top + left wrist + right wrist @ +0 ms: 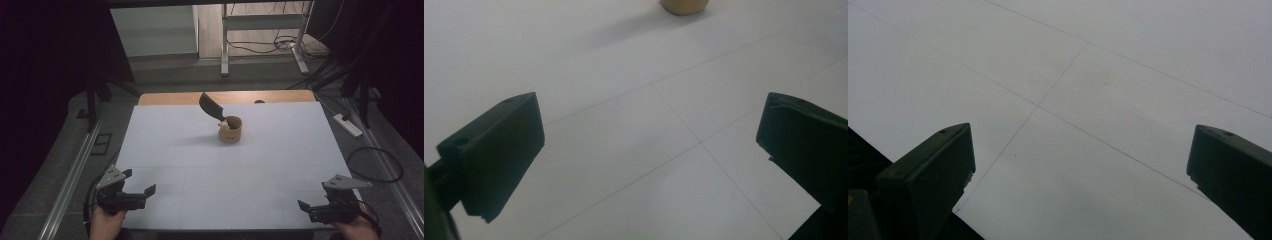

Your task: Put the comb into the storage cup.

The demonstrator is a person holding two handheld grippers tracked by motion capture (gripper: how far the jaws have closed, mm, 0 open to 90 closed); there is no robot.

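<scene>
While both grippers are resting at the near corners of the white table surface (175, 155), the round tan wooden cup (231, 129) is standing upright past the middle of the table, well apart from both. A black flat-bladed utensil (211, 106) is leaning out of it, tilted left. The left gripper (138, 183) is holding its jaws spread wide on nothing; the right gripper (305, 206) is doing likewise.
</scene>
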